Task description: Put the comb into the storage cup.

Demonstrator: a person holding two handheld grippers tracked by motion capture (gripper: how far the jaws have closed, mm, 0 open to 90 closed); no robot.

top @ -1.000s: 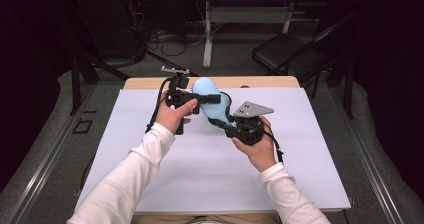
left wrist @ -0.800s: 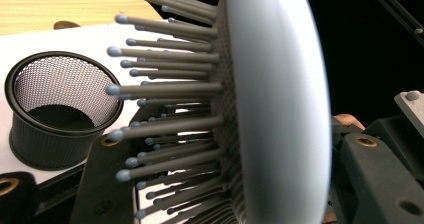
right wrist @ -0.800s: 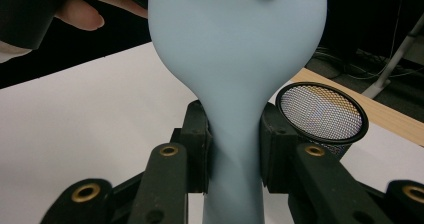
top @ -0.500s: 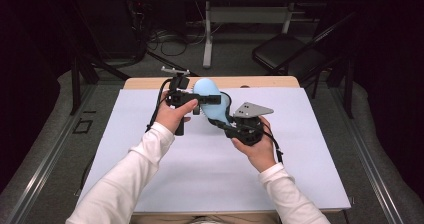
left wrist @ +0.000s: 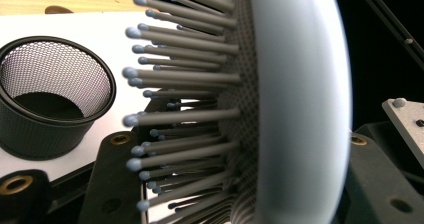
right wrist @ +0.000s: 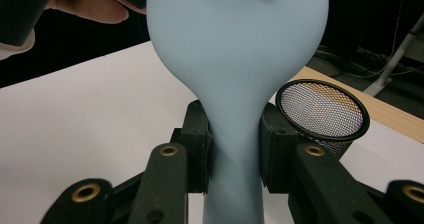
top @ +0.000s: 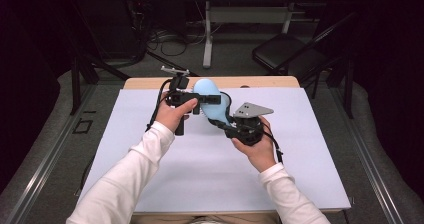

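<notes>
One pale blue hairbrush (top: 212, 101) is hanging above the white table sheet (top: 300, 174) near its far edge. The right gripper (right wrist: 234, 149) is clamping the handle; the left gripper (top: 200, 100) has just been closing and is squeezing the bristled head. One black mesh cup (left wrist: 50, 104) is standing just beside them, crowding the far edge.

The worktop (top: 300, 91) was a wooden table, its bare wood showing along the upper edge of the frame. A white sheet (top: 210, 174) covered nearly all of it. A black mesh cup (left wrist: 47, 104) stood upright on the sheet, near the wooden edge.
</notes>
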